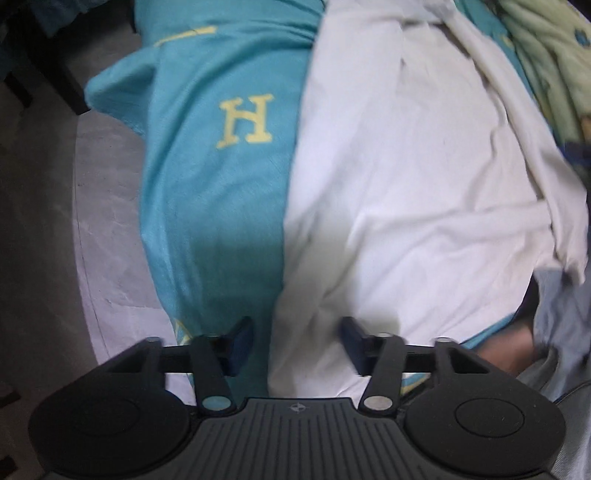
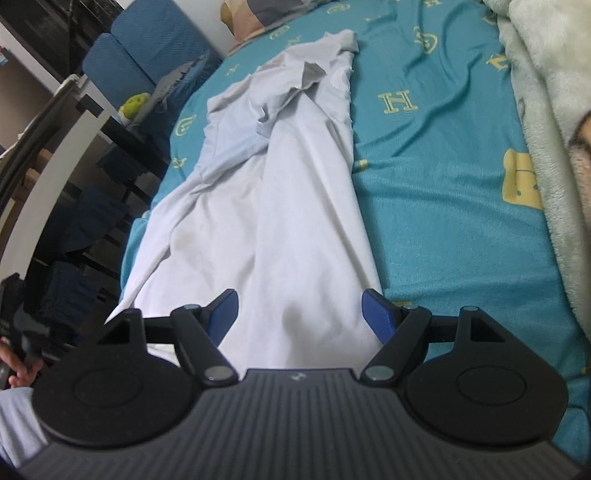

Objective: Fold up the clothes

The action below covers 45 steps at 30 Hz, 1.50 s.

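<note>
A white garment [image 2: 295, 192] lies stretched lengthwise on a teal bed sheet [image 2: 443, 206] with yellow letters. It also shows in the left wrist view [image 1: 406, 192], wrinkled, beside the sheet [image 1: 221, 184]. My left gripper [image 1: 297, 343] is open and empty, hovering over the garment's near left edge. My right gripper [image 2: 299, 314] is open and empty, with both blue fingers straddling the garment's near end just above it.
A cream fleece blanket [image 2: 546, 110] lies along the bed's right side. A grey floor [image 1: 55, 240] lies left of the bed. Blue chairs [image 2: 140, 48], a dark desk [image 2: 122, 133] and a pillow [image 2: 251, 18] stand at the far left.
</note>
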Motion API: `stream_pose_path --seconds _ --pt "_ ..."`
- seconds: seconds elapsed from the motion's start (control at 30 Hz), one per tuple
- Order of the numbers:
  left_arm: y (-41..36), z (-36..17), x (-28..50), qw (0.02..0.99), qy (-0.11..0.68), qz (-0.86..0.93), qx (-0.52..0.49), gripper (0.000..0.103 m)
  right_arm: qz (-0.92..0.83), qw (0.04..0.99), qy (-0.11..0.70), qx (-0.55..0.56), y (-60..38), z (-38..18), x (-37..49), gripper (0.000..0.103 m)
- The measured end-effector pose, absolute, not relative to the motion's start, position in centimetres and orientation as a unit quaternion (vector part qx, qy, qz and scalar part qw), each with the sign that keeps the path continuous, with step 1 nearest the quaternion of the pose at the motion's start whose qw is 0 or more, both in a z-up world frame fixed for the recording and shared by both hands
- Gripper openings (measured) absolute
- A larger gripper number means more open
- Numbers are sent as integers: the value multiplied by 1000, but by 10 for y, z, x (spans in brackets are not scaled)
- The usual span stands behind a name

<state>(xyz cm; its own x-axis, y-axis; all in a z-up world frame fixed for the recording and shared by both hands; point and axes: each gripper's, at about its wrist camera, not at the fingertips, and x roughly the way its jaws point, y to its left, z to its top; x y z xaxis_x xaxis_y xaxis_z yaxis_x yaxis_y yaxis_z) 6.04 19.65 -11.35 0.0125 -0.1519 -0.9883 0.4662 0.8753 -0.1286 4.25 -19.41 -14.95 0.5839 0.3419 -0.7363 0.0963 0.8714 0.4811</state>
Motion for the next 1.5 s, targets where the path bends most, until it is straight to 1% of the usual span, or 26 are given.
stream_pose_path --seconds 0.03,0.07,0.13,0.23,0.33,0.43,0.53,0.67,0.73,0.77,0.8,0.83,0.87,0.9,0.93,0.97,1.03,1.1,1.2,1.33,1.43,1.5 --pt "190 -107 59 704 664 -219 125 6 71 857 451 240 -193 -150 43 76" --pt "183 -100 58 707 660 -219 131 4 71 857 452 237 -191 -150 44 76" --pt "170 -87 55 712 652 -217 145 3 70 859 451 231 -190 -150 44 76" --pt "140 -48 46 727 631 -214 164 3 67 860 448 237 -194 -149 40 76" --pt "98 -7 30 737 615 -225 166 3 59 858 444 252 -201 -148 34 76" --pt "50 16 6 743 600 -246 165 3 49 856 439 269 -209 -147 31 76" --pt "6 13 -16 744 590 -268 162 4 40 854 439 276 -212 -149 32 76" --pt "-27 -22 -33 740 592 -286 142 6 36 851 445 276 -212 -152 35 76" --pt "-31 -47 -33 735 600 -286 133 10 38 850 447 275 -212 -152 34 76" --pt "-30 -58 -31 732 605 -285 128 10 40 850 448 274 -212 -152 33 76" --pt "-29 -65 -30 730 609 -284 122 17 42 850 449 274 -212 -151 32 76" --pt "-27 -68 -30 731 610 -282 118 26 43 849 449 274 -213 -151 32 76" --pt "-23 -69 -29 732 609 -282 116 32 43 849 449 275 -213 -150 31 76" --pt "-17 -66 -27 734 605 -285 115 49 44 849 449 275 -214 -149 30 76" --pt "-10 -59 -26 741 598 -286 106 61 45 850 447 275 -215 -147 29 76" --pt "-1 -52 -24 750 589 -285 94 65 46 851 446 273 -216 -145 28 76" --pt "16 -40 -18 768 573 -277 68 76 46 855 444 262 -216 -141 25 76" --pt "34 -39 -7 786 564 -248 41 81 39 859 448 245 -217 -138 22 76" --pt "57 -54 15 790 582 -192 5 81 21 846 478 235 -222 -144 20 76" --pt "73 -78 41 767 621 -156 -36 82 14 808 535 248 -227 -158 20 76" --pt "71 -94 48 749 644 -149 -34 82 45 776 572 262 -219 -166 19 75" --pt "69 -105 51 735 661 -147 -30 82 50 766 589 252 -209 -168 16 75"
